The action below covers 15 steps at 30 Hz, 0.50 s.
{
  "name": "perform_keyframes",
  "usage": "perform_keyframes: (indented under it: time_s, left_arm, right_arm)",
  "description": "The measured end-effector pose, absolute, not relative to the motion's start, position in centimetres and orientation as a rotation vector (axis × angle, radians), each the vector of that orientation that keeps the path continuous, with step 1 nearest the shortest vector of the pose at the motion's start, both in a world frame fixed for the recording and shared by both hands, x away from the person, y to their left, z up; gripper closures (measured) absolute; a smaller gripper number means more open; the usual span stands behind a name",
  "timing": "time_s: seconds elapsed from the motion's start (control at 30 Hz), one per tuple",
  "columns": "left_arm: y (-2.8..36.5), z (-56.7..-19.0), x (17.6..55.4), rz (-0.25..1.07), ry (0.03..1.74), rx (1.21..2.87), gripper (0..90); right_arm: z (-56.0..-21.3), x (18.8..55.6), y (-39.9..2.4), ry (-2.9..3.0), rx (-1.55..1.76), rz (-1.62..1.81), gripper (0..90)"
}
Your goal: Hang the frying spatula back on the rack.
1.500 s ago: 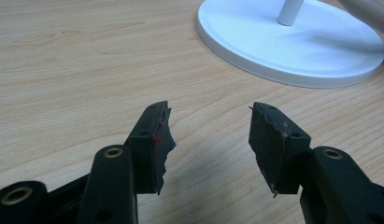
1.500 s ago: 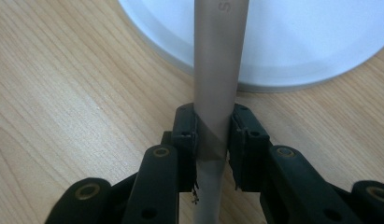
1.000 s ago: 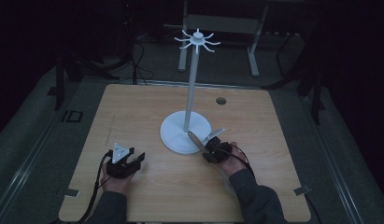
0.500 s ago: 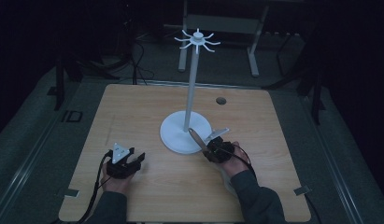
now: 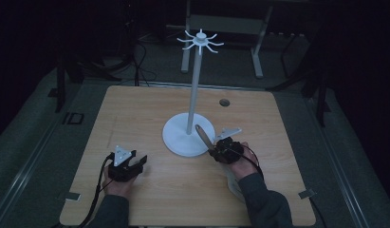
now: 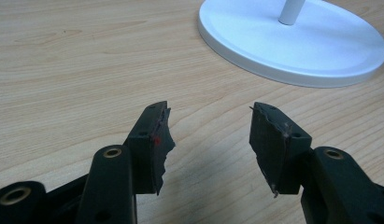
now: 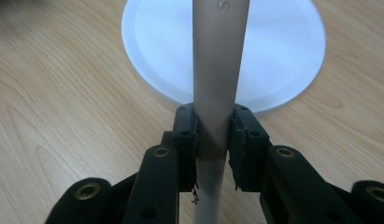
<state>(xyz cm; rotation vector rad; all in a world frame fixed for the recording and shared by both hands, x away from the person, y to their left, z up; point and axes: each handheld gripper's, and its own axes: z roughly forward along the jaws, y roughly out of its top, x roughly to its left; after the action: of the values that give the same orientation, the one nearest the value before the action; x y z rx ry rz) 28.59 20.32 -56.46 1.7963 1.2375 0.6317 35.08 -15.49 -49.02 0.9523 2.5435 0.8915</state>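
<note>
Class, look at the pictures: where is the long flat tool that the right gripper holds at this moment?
In the high view the flat tool sits right of centre, clamped in the right gripper, its tip over the stand's white base near the pole.

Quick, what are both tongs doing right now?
Left tongs: open, nothing between them, low over the table.
Right tongs: shut on a flat utensil handle, tip over the stand base.

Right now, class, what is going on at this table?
A person works at a wooden table with two tools. The right hand-held gripper is shut on a flat, pale utensil handle, held over the round base of a white hook stand. The left hand-held gripper rests open on the wood, holding nothing.
</note>
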Motion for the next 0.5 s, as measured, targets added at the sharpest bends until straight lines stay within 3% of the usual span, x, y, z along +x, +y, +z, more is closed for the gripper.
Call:
perform_keyframes:
  time_s: [0.5]
  left_arm:
    - [20.3, -56.4, 28.5, 0.64, 1.232, 1.798, 47.8]
  right_arm:
    - [-47.6, 34.8, -16.3, 2.461, 0.967, 1.01, 74.0]
